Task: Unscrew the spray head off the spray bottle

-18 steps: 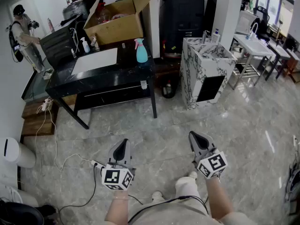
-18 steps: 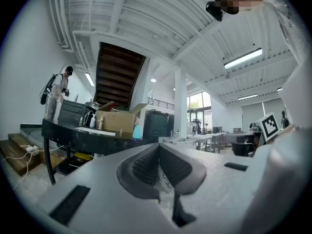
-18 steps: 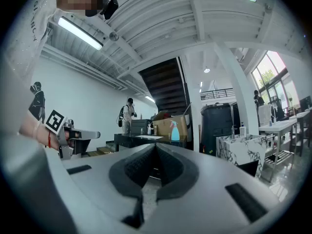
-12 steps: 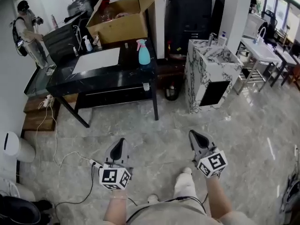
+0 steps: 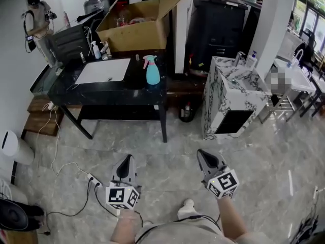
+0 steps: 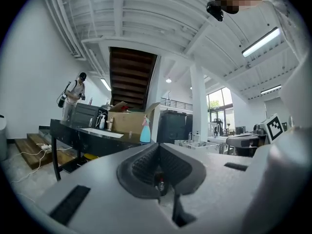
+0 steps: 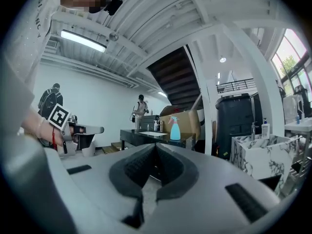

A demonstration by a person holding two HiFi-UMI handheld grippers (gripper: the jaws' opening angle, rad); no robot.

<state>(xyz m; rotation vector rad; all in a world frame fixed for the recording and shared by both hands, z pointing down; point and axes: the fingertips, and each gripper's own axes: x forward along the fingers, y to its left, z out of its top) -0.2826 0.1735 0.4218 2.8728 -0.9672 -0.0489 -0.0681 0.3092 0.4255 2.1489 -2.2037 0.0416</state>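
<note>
A teal spray bottle [image 5: 153, 72] with a pink spray head [image 5: 149, 59] stands upright near the right end of a black table [image 5: 101, 91]; the same spray bottle [image 6: 145, 132] shows far off in the left gripper view and again as the spray bottle [image 7: 175, 129] in the right gripper view. My left gripper [image 5: 126, 161] and right gripper [image 5: 204, 156] are held low over the floor, well short of the table. Both are shut with nothing between the jaws.
An open cardboard box [image 5: 137, 28] and small pump bottles [image 5: 95, 50] sit at the table's back by a white sheet [image 5: 103, 70]. A marble-patterned sink cabinet [image 5: 232, 98] stands to the right. A person [image 5: 38, 24] stands at far left. Cables and a power strip [image 5: 93, 180] lie on the floor.
The view has drawn closer to the table, and the spray bottle now sits more central. Both grippers stay shut and held low in front of me.
</note>
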